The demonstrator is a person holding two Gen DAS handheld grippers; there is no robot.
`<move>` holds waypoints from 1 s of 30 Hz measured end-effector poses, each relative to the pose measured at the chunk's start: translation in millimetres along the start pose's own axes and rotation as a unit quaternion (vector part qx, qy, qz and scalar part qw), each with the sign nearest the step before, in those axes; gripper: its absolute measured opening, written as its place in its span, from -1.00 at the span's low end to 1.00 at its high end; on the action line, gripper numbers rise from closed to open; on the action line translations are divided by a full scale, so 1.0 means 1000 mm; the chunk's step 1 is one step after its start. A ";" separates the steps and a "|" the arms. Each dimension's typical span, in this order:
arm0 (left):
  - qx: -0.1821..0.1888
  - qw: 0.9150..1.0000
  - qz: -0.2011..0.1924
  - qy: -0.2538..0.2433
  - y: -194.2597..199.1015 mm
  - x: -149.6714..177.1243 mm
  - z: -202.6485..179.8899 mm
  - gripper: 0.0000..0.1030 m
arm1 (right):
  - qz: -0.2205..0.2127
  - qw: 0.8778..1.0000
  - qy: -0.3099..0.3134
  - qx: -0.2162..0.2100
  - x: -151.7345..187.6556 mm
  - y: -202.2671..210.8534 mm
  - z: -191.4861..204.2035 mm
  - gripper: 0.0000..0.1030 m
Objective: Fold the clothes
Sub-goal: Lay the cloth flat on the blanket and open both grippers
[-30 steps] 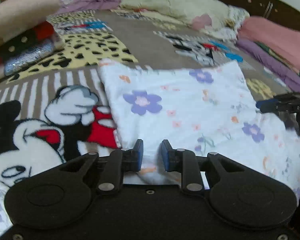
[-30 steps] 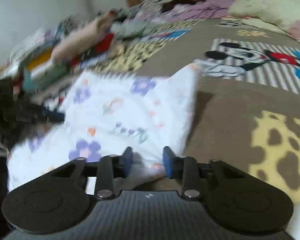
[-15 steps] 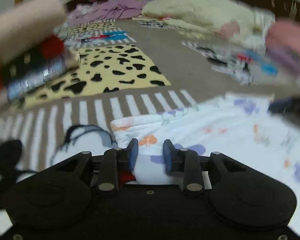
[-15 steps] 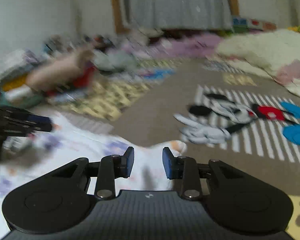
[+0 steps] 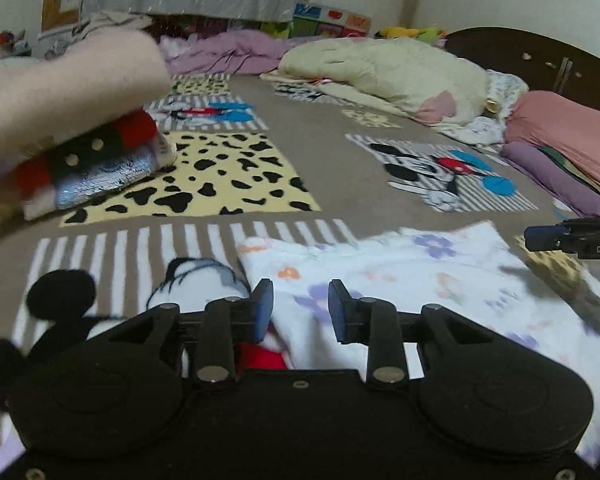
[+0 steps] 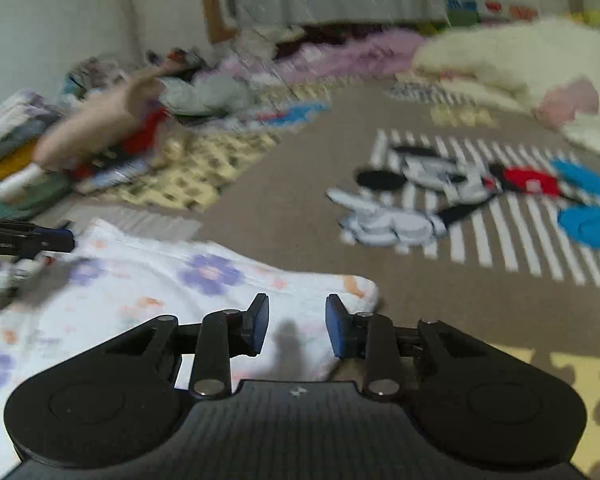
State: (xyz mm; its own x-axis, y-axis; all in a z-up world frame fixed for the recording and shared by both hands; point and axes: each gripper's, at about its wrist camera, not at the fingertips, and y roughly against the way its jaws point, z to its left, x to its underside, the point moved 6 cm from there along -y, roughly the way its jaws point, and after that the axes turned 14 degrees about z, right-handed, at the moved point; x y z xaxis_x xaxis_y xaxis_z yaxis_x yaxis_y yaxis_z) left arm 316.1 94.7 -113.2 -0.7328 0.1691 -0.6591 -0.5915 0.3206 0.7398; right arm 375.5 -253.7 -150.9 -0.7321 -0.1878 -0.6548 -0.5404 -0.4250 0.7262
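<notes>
Left gripper (image 5: 300, 308): two black fingers with blue pads (image 5: 264, 308) are seen parted by a narrow gap, nothing pinched; the floral cloth lies below and beyond the gap, untouched by the pads.
Right gripper (image 6: 297, 324): its blue pads (image 6: 260, 322) are likewise held apart with a narrow gap; only cloth surface and a shadow are seen between them, nothing gripped.
Floral cloth (image 5: 420, 276): a white garment printed with purple and orange flowers, laid flat and folded on the blanket, directly in front of both grippers; its near left corner is seen beside the left gripper, its far right corner (image 6: 360, 288) just beyond the right gripper.
Cartoon-mouse blanket (image 5: 320, 152): a brown bed cover with striped character panels and yellow black-spotted panels, spread under the cloth.
Folded stack (image 5: 80, 120): a pale pink folded piece on top of red, black and silvery items, placed at the left, well apart from the floral cloth.
Cream quilt (image 5: 380, 68): bunched at the far side of the bed.
Purple bedding (image 5: 228, 52): heaped at the far edge, beside the quilt.
Pink and purple rolls (image 5: 560, 148): stacked at the right, below a dark wooden headboard (image 5: 512, 48).
Sharpness: the right wrist view is blurred; small details there cannot be told.
</notes>
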 end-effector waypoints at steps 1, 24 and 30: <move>-0.001 1.000 -0.001 -0.008 0.009 0.006 -0.005 -0.45 | -0.005 1.000 0.005 -0.008 0.004 0.011 0.007 -0.35; -0.023 0.999 0.022 0.008 -0.011 0.101 -0.052 -0.46 | 0.020 0.999 0.033 0.016 0.115 0.042 0.077 -0.45; -0.004 0.999 0.017 0.047 0.001 0.112 -0.047 -0.50 | 0.012 1.000 0.005 0.014 0.126 0.043 0.070 -0.41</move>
State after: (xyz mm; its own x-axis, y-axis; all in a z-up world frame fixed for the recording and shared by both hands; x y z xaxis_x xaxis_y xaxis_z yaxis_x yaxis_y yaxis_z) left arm 217.6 70.4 -180.3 -0.7808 0.0905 -0.6181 -0.5679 0.3094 0.7627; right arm 231.4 -234.1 -187.0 -0.7407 -0.2056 -0.6396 -0.5346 -0.3962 0.7465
